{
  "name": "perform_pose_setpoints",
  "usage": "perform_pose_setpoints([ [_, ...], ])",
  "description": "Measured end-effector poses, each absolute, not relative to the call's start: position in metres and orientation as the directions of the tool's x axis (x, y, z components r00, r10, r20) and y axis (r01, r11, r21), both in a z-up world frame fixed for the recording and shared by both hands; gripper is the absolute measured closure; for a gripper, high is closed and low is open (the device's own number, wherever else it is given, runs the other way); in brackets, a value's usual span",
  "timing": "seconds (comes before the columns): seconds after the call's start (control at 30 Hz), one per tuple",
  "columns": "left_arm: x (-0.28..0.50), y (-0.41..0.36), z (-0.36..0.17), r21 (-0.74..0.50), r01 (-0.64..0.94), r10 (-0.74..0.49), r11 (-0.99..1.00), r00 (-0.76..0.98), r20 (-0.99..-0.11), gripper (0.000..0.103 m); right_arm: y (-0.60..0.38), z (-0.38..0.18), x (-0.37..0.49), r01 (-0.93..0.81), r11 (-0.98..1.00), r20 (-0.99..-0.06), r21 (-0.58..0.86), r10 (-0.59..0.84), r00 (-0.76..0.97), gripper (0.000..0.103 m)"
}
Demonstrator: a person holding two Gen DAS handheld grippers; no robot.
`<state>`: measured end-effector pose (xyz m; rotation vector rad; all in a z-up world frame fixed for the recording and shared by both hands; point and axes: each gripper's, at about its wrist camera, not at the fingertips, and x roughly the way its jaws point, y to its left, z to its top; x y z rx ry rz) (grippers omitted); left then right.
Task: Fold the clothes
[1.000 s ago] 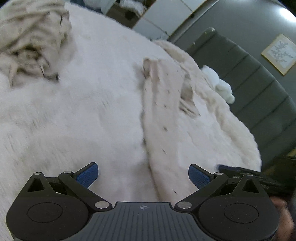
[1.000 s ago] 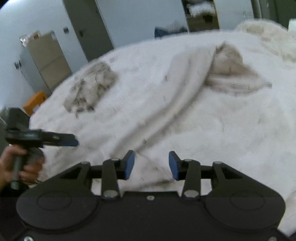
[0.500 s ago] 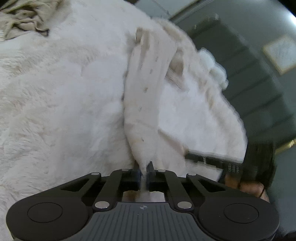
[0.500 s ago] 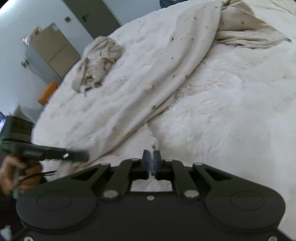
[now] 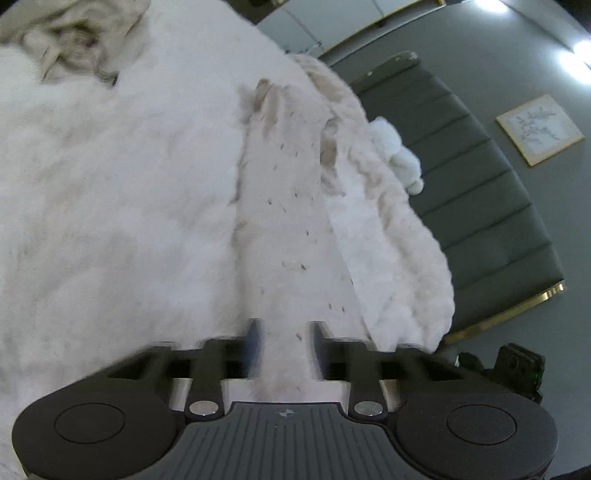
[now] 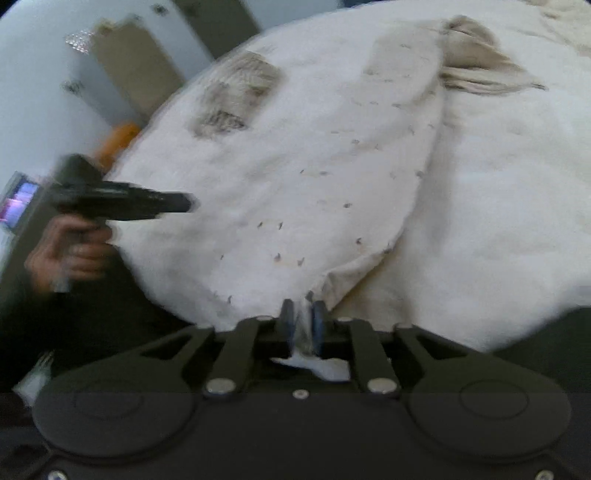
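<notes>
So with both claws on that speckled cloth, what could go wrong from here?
1. The left claw is opening with the speckled cloth between its fingers, so that end may drop and the spread edge sag.
2. The right claw is also opening on a thin bunched corner, which could slip free.
3. The cloth lies on a fluffy white blanket, whose pile may drag on it.

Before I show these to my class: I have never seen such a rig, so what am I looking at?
No machine here: a person holds hand-operated tongs, each with a camera looking along its two fingers. One picture comes from the left tongs, the other from the right tongs; the hand in the right picture holds the left ones. A fluffy white blanket covers the surface, with a crumpled cloth farther off. Both tongs have a pale speckled garment between their fingers, and both are opening.
</notes>
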<state>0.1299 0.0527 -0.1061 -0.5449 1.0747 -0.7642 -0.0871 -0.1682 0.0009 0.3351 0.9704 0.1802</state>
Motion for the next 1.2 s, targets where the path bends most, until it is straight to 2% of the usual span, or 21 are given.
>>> perform_pose_setpoints([
  [0.03,0.127,0.05,-0.11,-0.713,0.282,-0.767,0.641,0.261,-0.586,0.057,-0.17,0.001,-0.087,0.018,0.935,-0.775,0.353,0.282,0.565,0.088],
  [0.1,0.122,0.041,-0.113,-0.704,0.304,-0.767,0.642,0.238,-0.596,0.05,-0.172,0.003,-0.086,0.055,0.936,-0.77,0.349,0.253,0.585,0.073],
  [0.2,0.114,0.027,-0.121,-0.713,0.332,-0.784,0.618,0.191,-0.591,0.047,-0.174,0.006,-0.081,0.064,0.942,-0.764,0.33,0.226,0.604,0.063],
  [0.37,0.101,0.002,-0.139,-0.758,0.349,-0.826,0.551,0.1,-0.555,0.049,-0.177,0.001,-0.049,0.021,0.954,-0.733,0.3,0.216,0.645,0.062],
  [0.4,0.096,-0.003,-0.141,-0.765,0.352,-0.831,0.54,0.078,-0.551,0.064,-0.177,-0.001,-0.039,0.002,0.954,-0.716,0.301,0.224,0.661,0.061],
  [0.43,0.092,-0.008,-0.143,-0.768,0.354,-0.831,0.534,0.054,-0.553,0.092,-0.179,-0.002,-0.036,-0.008,0.953,-0.705,0.304,0.231,0.67,0.06],
  [0.47,0.088,-0.014,-0.143,-0.762,0.356,-0.821,0.541,0.025,-0.571,0.103,-0.181,-0.006,-0.028,-0.016,0.949,-0.69,0.314,0.24,0.683,0.06],
  [0.7,0.062,0.004,-0.104,-0.756,0.376,-0.821,0.536,0.021,-0.571,0.103,-0.207,-0.039,0.004,0.046,0.903,-0.641,0.427,0.267,0.72,0.06],
  [0.83,0.053,0.019,-0.104,-0.672,0.395,-0.728,0.626,-0.013,-0.686,0.102,-0.22,-0.061,0.0,0.101,0.893,-0.643,0.438,0.233,0.73,0.059],
  [0.87,0.053,0.022,-0.104,-0.651,0.403,-0.701,0.643,-0.032,-0.712,0.101,-0.223,-0.066,-0.001,0.123,0.89,-0.654,0.438,0.221,0.724,0.06],
  [0.9,0.057,0.026,-0.101,-0.649,0.402,-0.695,0.646,-0.043,-0.718,0.086,-0.226,-0.072,-0.002,0.146,0.887,-0.664,0.437,0.209,0.717,0.06],
  [0.93,0.061,0.029,-0.096,-0.643,0.405,-0.688,0.65,-0.047,-0.725,0.06,-0.228,-0.073,-0.002,0.161,0.885,-0.667,0.436,0.199,0.718,0.06],
  [0.97,0.068,0.03,-0.089,-0.631,0.414,-0.681,0.656,-0.038,-0.732,0.048,-0.23,-0.073,-0.002,0.174,0.883,-0.669,0.435,0.188,0.719,0.06],
  [1.0,0.076,0.03,-0.081,-0.622,0.426,-0.677,0.657,-0.029,-0.735,0.042,-0.235,-0.07,-0.002,0.185,0.877,-0.651,0.443,0.173,0.739,0.059],
  [1.2,0.148,0.029,-0.042,-0.565,0.47,-0.673,0.678,0.089,-0.734,0.036,-0.248,-0.075,-0.001,0.224,0.872,-0.654,0.436,0.135,0.745,0.058],
])
